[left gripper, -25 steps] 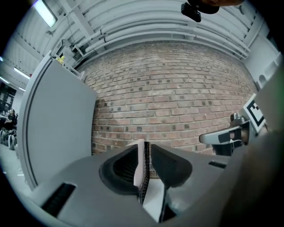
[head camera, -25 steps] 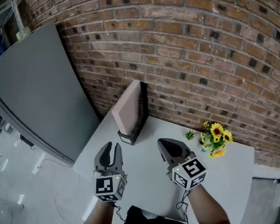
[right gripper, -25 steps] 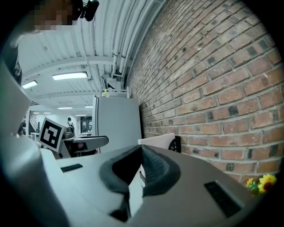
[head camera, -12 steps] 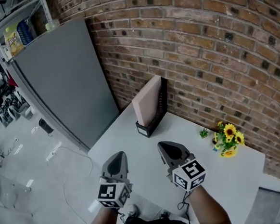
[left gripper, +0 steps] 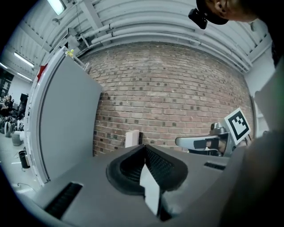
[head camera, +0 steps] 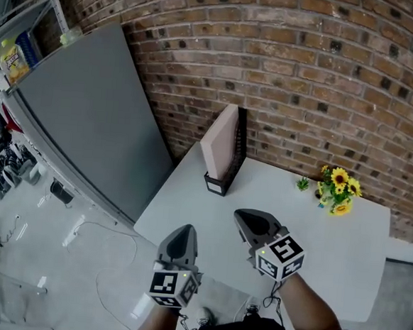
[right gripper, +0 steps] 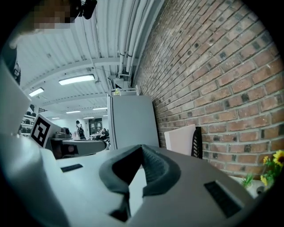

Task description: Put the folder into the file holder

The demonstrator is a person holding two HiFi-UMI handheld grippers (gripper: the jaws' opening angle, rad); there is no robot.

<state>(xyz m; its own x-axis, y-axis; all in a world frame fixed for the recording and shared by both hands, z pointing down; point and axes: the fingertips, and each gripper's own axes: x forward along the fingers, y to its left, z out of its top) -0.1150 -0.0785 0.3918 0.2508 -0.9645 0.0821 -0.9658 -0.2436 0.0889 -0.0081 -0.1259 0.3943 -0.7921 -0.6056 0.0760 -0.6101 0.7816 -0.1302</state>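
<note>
A pink folder (head camera: 221, 142) stands upright inside the black file holder (head camera: 234, 156) at the back left of the white table (head camera: 328, 241), close to the brick wall. Both grippers are well short of it, near the table's front edge. My left gripper (head camera: 184, 230) is shut with nothing between its jaws. To its right, my right gripper (head camera: 240, 215) is also shut and empty. In the left gripper view the folder (left gripper: 131, 138) shows small past the closed left gripper (left gripper: 144, 147). The right gripper view has the folder (right gripper: 181, 139) and holder (right gripper: 196, 142) beyond the closed right gripper (right gripper: 142, 148).
A small pot of yellow sunflowers (head camera: 338, 190) sits at the table's back right. A tall grey panel (head camera: 76, 108) leans beside the table on the left. Cables lie on the floor (head camera: 85, 258) below it. A brick wall (head camera: 306, 76) runs behind the table.
The left gripper's jaws, open a second ago, have shut on nothing. Both grippers have drawn back from the holder toward the table's near edge.
</note>
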